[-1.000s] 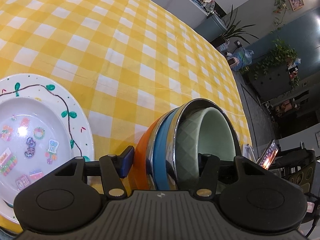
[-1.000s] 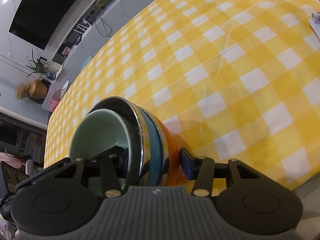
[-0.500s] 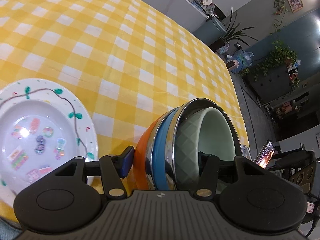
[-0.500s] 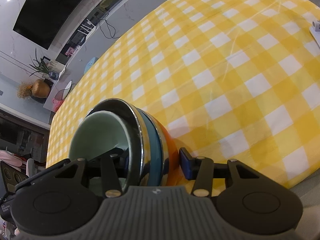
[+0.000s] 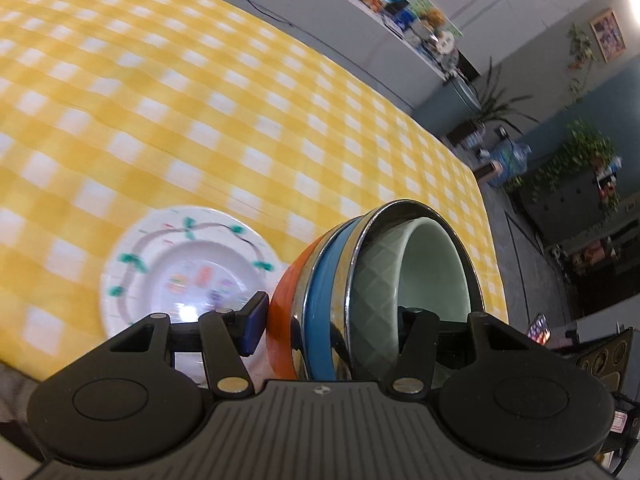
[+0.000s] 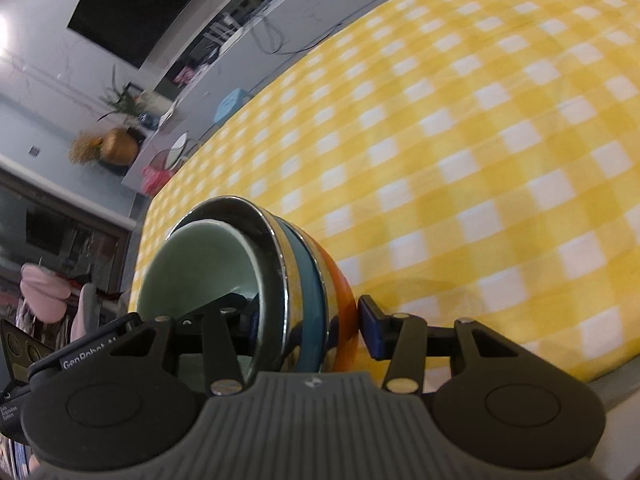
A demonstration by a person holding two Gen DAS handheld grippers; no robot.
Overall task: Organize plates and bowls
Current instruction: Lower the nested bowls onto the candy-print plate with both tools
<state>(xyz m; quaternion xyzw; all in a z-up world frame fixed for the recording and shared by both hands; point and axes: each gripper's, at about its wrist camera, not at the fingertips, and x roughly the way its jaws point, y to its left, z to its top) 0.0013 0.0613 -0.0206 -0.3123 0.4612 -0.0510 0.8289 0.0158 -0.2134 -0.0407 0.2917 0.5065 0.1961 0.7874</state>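
A nested stack of bowls (image 5: 360,280), orange outside, then blue, then steel, with a pale green bowl innermost, is held on its side above the table. My left gripper (image 5: 332,320) is shut on the stack, one finger under the orange bowl and one inside the green bowl. My right gripper (image 6: 308,320) grips the same stack (image 6: 280,280) from the opposite side. A white plate (image 5: 176,264) with green vine and colourful pictures lies on the yellow checked tablecloth (image 5: 200,120), below and left of the stack in the left wrist view.
The table's near edge (image 6: 600,384) shows at lower right in the right wrist view. A counter with packets (image 5: 400,8) and potted plants (image 5: 580,160) stand beyond the table. A dark screen (image 6: 152,4) hangs on the far wall.
Both grippers have lifted the bowl stack higher and tilted back. The plate now looks smaller and farther below. The view is blurred from motion.
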